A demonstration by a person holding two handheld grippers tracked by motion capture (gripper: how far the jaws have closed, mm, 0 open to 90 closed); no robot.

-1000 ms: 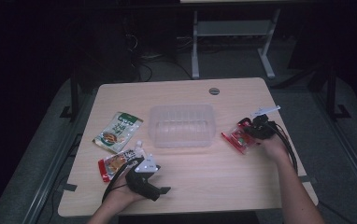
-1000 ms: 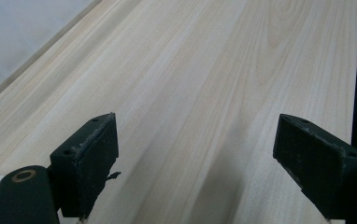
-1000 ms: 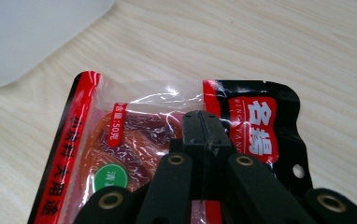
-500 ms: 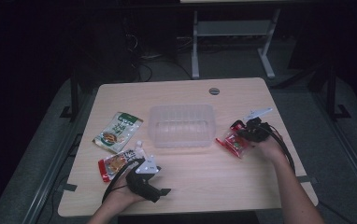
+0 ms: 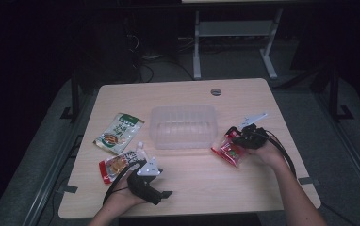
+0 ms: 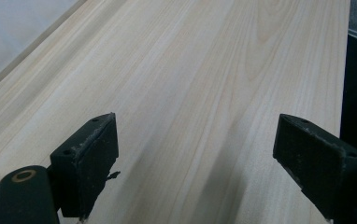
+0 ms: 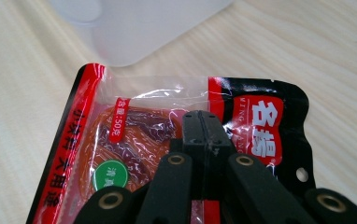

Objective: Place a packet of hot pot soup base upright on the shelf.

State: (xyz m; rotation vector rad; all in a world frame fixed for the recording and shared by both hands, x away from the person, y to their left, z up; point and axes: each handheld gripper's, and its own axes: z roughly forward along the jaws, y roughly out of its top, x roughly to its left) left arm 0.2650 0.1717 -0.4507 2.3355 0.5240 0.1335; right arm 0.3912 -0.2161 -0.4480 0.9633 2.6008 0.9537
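Dark room, wooden table (image 5: 263, 94), grey floor (image 5: 338, 155)

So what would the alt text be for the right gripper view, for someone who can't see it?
Close-up of the right gripper, its two black jaws pressed together on a red and black snack packet with a clear window showing reddish food. The packet lies over a pale wooden table, with a corner of a clear plastic container just beyond it.

clear tub (image 5: 183, 126) mid-table, bare wood (image 5: 206, 181) in front

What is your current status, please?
Right gripper shut on red packet, beside tub. Left gripper open over bare table. Nothing in the way.
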